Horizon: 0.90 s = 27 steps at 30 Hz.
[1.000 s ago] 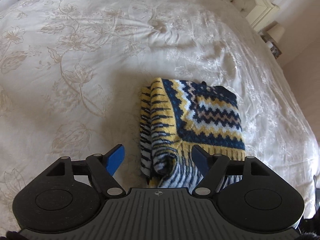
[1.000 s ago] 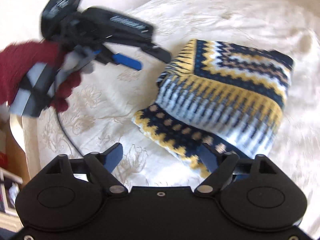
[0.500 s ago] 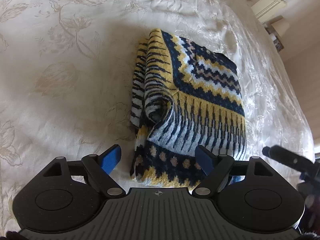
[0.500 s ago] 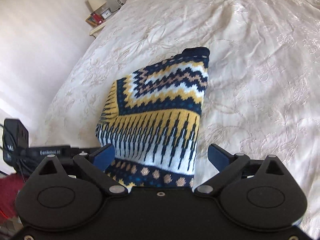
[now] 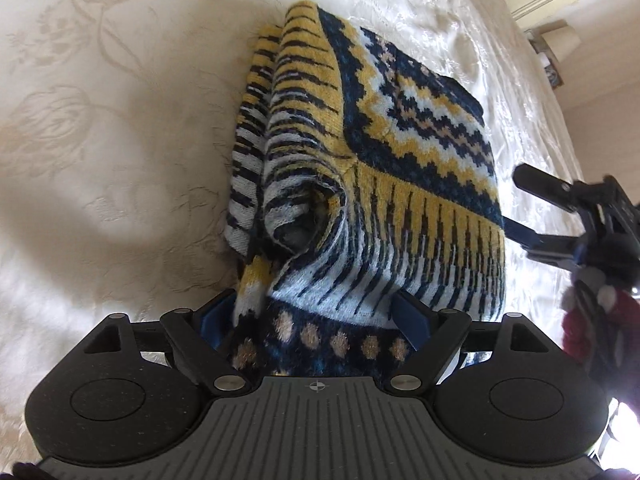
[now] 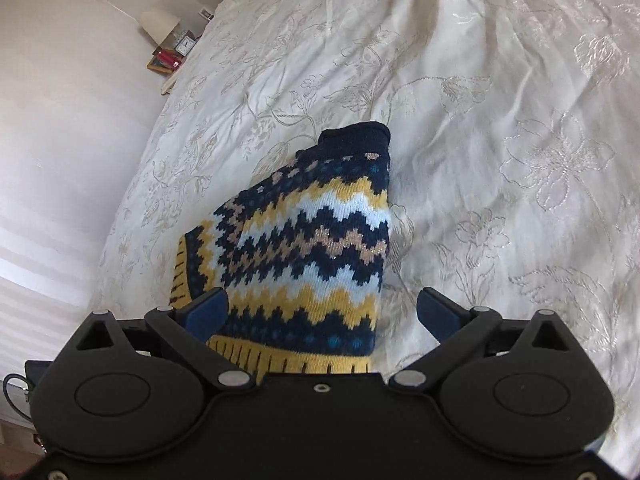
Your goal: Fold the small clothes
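1. Left wrist view: a knitted sweater [image 5: 384, 184] in yellow, navy, pale blue and tan lies folded into a thick bundle on the bed [image 5: 100, 140], filling the middle of the frame; its dotted near edge runs under the left claw [image 5: 316, 312].
2. Left claw: jaws wide and just been opening. The bundle's near edge sits between the blue pads, but they do not appear to press it. Nothing is held.
3. Right wrist view: the same sweater [image 6: 304, 248] occupies the lower centre, with a navy ribbed cuff or collar at its far tip. The right claw [image 6: 324, 316] has jaws spread very wide, also just been opening. The left pad overlaps the knit's edge in the picture; the right pad is clear over bare bedcover. Nothing is held.
4. The right claw also shows at the right edge of the left wrist view [image 5: 552, 216], close beside the bundle, with a dark red sleeve below it.
5. Handling, by judgement: soft, limp and bulky, light for its bulk, not fragile. The fuzzy knit should grip well; the glossy bedcover may let the bundle slide if pushed.
6. Loose layers gape at the near left of the bundle, where a pocket stands open. A pinch on one layer there would likely undo the fold.
7. Recommended hold: across all layers at a firm folded edge or corner, one claw per side.
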### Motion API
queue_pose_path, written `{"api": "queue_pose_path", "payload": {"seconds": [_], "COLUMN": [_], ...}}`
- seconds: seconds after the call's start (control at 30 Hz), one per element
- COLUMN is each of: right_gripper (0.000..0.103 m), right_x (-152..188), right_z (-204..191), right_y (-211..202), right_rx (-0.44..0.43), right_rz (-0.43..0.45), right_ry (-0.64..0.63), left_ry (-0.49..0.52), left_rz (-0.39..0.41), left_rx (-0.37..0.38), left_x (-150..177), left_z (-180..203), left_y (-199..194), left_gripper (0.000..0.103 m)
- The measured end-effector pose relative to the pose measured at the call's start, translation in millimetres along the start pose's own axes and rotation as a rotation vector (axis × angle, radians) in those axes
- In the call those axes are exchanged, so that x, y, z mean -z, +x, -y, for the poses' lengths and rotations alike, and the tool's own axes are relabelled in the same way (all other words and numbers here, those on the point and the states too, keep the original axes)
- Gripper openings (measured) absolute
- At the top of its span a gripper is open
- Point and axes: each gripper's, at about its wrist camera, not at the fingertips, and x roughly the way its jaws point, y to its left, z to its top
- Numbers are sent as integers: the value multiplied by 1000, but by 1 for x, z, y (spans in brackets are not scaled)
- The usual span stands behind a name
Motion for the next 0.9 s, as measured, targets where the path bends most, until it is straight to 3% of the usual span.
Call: {"api": "queue_pose_path", "payload": {"seconds": [0.07,0.33,0.4,0.43,0.47,0.53,0.67,0.9], "right_gripper": [101,103,103,97,73,55,50,50], "right_x": [-5,-11,-11,-11,-11,-9,-8,16], "right_z": [8,28,30,31,31,25,15,-5], "right_y": [13,47,49,50,51,51,35,-13], "right_rx": [-23,-135,-166,-189,-210,-159,-166,-162], "right_rz": [-19,-76,-80,-92,-108,-132,-112,-103], "right_ry": [27,101,123,137,145,116,118,77], "left_ry": [-2,-49,-91,-112,-133,-133,-91,-19], "left_rz": [-11,-40,-56,-66,-77,-86,-71,-123], "left_rx": [31,151,220,256,283,298,317,367], "left_x": [-2,-7,-8,-8,-8,-7,0,46], "left_z": [-1,-10,-14,-16,-18,-16,-8,26], "left_y": [5,17,20,21,23,23,10,-8], "left_gripper": [95,101,94,76,60,52,43,43]}}
